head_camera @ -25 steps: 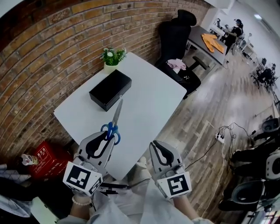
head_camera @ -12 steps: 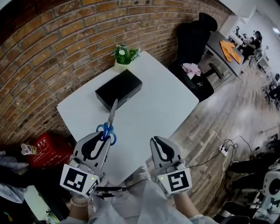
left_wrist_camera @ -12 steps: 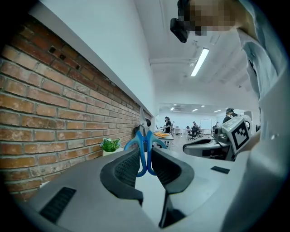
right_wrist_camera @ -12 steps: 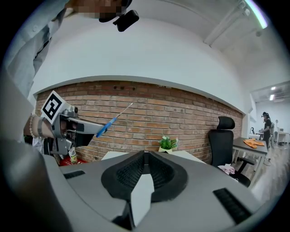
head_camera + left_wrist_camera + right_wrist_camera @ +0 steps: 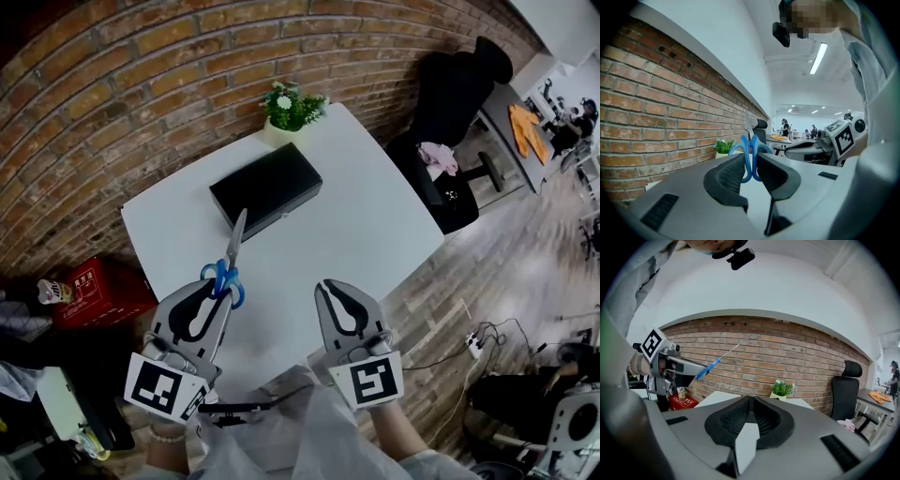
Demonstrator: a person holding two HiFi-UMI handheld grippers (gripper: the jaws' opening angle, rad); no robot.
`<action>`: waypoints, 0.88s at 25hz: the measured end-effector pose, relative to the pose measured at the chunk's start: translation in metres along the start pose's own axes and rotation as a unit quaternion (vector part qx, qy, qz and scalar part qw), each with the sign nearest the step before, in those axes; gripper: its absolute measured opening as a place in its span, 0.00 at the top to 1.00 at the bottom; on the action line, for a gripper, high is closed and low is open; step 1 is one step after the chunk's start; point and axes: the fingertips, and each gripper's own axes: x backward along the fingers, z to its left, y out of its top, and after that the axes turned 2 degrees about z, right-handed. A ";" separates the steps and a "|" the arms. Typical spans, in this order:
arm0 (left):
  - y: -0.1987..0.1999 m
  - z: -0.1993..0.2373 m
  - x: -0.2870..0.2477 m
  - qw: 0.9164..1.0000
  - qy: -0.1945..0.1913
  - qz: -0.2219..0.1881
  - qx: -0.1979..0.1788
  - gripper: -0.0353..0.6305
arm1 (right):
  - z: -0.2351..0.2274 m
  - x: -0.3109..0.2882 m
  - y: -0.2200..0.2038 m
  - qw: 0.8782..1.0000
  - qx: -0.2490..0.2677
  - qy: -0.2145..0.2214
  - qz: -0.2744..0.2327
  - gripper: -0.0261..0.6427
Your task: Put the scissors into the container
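Observation:
Blue-handled scissors (image 5: 228, 264) are held above the white table (image 5: 356, 206), blades pointing toward the black box-shaped container (image 5: 266, 188). My left gripper (image 5: 212, 292) is shut on their blue handles (image 5: 749, 154), and the blades rise beyond the jaws in the left gripper view. In the right gripper view the scissors (image 5: 712, 363) stick out from the left gripper at the left. My right gripper (image 5: 339, 296) hovers at the table's near edge, shut with nothing between its pads (image 5: 749, 417).
A small potted plant (image 5: 290, 109) stands at the table's far corner by the brick wall. A black office chair (image 5: 457, 103) is at the right of the table. A red box (image 5: 86, 292) sits on the floor at the left. Cables and a power strip (image 5: 473, 344) lie on the wood floor.
The head view has shifted, so the table and container sit further right in frame. Both grippers keep their places, the left still holding the scissors, now slightly closer to the container.

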 end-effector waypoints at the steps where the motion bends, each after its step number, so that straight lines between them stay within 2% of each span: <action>1: -0.002 0.001 -0.003 1.000 0.007 0.002 0.002 0.80 | -0.003 -0.006 -0.003 1.000 0.001 0.008 0.002 0.88; 15: -0.023 0.024 -0.052 0.996 0.082 0.015 0.017 0.80 | -0.039 -0.090 -0.053 0.997 0.023 0.077 0.024 0.88; 22: -0.028 0.027 -0.070 0.995 0.100 0.021 0.017 0.80 | -0.051 -0.127 -0.083 0.993 -0.006 0.096 0.063 0.87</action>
